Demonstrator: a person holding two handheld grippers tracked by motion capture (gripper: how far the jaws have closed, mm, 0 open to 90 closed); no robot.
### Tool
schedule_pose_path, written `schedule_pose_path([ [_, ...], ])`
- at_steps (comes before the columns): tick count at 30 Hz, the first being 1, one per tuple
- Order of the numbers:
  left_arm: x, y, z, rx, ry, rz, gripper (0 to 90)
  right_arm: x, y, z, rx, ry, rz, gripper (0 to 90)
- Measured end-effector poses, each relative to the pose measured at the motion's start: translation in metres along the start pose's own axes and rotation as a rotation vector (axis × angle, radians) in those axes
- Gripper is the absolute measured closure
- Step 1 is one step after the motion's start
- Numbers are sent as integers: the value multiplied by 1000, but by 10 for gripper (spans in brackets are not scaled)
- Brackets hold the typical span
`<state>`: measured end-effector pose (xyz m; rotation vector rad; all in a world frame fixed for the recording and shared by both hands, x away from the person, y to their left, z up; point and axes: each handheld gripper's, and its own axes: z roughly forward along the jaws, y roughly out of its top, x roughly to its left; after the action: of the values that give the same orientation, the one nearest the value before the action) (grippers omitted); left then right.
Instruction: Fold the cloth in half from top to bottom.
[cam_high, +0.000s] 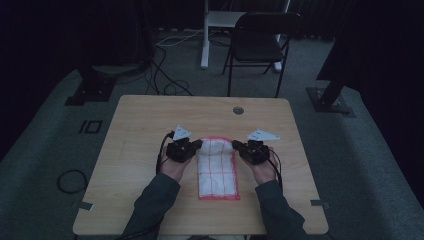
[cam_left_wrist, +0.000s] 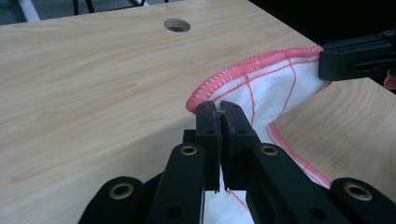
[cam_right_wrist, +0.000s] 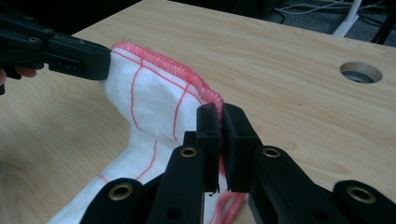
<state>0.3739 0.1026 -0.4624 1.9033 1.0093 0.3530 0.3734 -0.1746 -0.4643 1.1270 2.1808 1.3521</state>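
A white cloth (cam_high: 217, 167) with red grid lines and a red stitched hem lies on the wooden table (cam_high: 140, 130), its far edge lifted. My left gripper (cam_high: 198, 145) is shut on the cloth's far left corner; in the left gripper view its jaws (cam_left_wrist: 218, 109) pinch the red hem of the cloth (cam_left_wrist: 266, 88). My right gripper (cam_high: 235, 145) is shut on the far right corner, and in the right gripper view the jaws (cam_right_wrist: 218, 112) clamp the hem of the cloth (cam_right_wrist: 154, 100). Each gripper view shows the other gripper holding the opposite corner (cam_left_wrist: 355, 58) (cam_right_wrist: 60, 53).
A round cable hole (cam_high: 238, 110) sits in the table near its far edge. Behind the table stand a black folding chair (cam_high: 260, 42) and a white post (cam_high: 204, 35). Cables run over the grey floor (cam_high: 165, 75). Dark stands flank the table.
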Motion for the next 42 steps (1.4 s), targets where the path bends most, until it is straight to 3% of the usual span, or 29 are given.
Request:
schedule_pose_path([
  [31, -20, -40, -8, 18, -53, -25, 876, 15, -43, -15, 29, 43, 22, 868],
  [42, -28, -50, -18, 11, -70, -31, 875, 22, -50, -24, 28, 56, 13, 868],
])
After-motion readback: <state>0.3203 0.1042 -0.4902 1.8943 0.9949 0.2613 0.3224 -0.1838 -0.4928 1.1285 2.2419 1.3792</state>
